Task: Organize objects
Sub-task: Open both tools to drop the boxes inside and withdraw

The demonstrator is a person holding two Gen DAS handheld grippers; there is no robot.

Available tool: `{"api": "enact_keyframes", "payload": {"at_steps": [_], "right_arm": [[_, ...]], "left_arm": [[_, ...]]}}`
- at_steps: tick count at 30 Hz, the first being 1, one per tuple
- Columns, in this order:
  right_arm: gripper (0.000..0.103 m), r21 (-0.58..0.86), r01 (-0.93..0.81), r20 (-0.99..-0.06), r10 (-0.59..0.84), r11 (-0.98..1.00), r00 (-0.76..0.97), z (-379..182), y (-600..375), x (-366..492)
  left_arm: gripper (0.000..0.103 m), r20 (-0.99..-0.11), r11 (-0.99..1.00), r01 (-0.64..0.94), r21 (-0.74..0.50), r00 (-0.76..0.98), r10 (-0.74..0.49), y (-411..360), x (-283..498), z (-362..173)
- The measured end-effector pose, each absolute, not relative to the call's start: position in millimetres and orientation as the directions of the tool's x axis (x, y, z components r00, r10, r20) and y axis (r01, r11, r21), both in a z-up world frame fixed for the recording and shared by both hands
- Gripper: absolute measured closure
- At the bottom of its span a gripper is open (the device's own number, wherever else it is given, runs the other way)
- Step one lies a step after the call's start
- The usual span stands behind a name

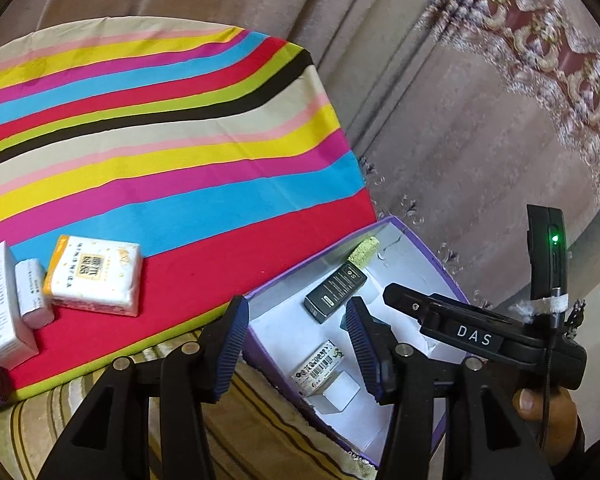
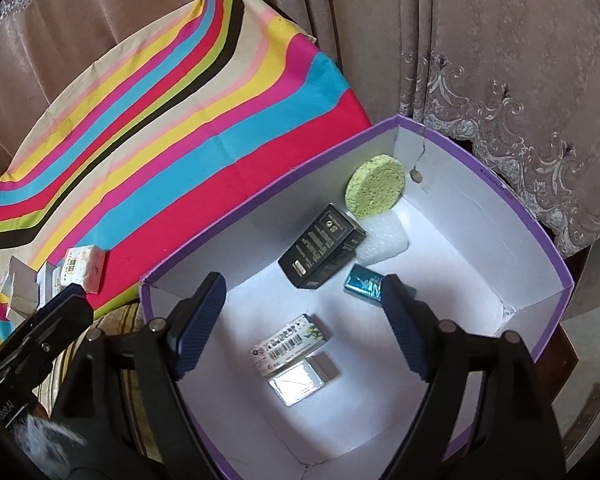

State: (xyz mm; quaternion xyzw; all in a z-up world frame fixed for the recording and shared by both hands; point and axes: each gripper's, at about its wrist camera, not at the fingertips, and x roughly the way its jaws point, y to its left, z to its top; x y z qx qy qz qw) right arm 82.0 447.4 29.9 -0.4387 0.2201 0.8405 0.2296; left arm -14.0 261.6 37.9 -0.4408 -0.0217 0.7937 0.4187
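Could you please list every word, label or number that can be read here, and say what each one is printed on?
"DAS": white letters on the right gripper's black body, in the left wrist view.
Tissue pack: large printed characters, too blurred to read.
White cartons: fine print, too small.
Black box: fine print, unreadable.
Barcode box: barcode and small characters, unreadable.
Left gripper's side label: only partly visible, unreadable.

Your left gripper [image 1: 296,344]: black linkage arms, silver pivot pins, ribbed dark-blue pads. Your right gripper [image 2: 300,320]: same build; its body shows a white "DAS" label, a green indicator light, a black cable and a white tape wrap.
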Motion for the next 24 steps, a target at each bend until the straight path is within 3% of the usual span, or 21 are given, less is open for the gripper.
{"api": "enact_keyframes", "payload": {"at_steps": [24], "right_arm": [[0.016, 0.132, -0.425, -0.833, 0.133, -0.895, -0.537, 61, 361, 29]], "left_arm": [[0.051, -0.64, -0.756, -0.464, -0.462, -0.415, 0.646, 149, -17, 51]]}}
